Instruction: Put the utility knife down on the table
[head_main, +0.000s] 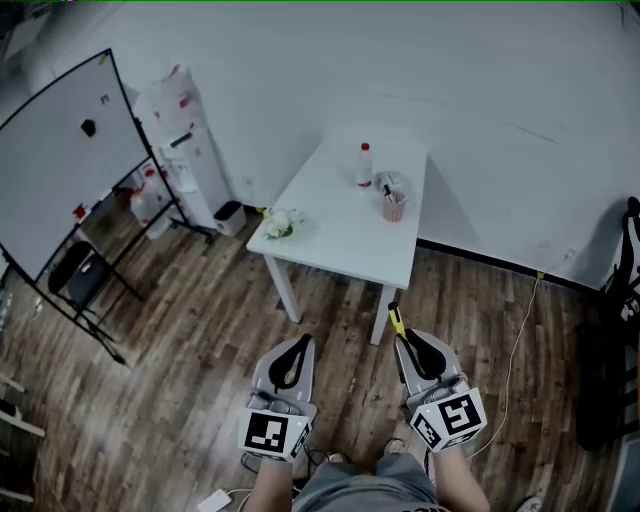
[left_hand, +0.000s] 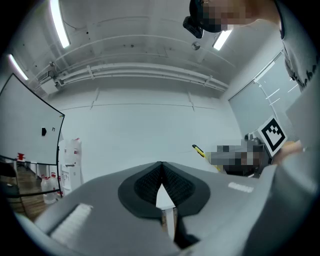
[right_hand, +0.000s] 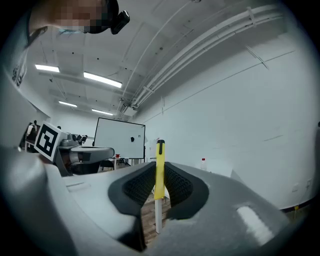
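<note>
A yellow utility knife (head_main: 397, 320) sticks out forward from my right gripper (head_main: 413, 347), which is shut on it and held over the wooden floor short of the white table (head_main: 330, 245). In the right gripper view the knife (right_hand: 159, 167) stands upright between the dark pads, black tip on top. My left gripper (head_main: 297, 357) is level with the right one, its jaws shut with nothing between them (left_hand: 161, 166). From the left gripper view the knife (left_hand: 199, 150) shows off to the right.
On the table stand a bottle (head_main: 365, 165), a cup of pens (head_main: 394, 206) and a small white bunch (head_main: 280, 223). A whiteboard on a stand (head_main: 65, 165) and a water dispenser (head_main: 185, 140) are left. A black chair (head_main: 615, 330) and a floor cable (head_main: 515, 345) are right.
</note>
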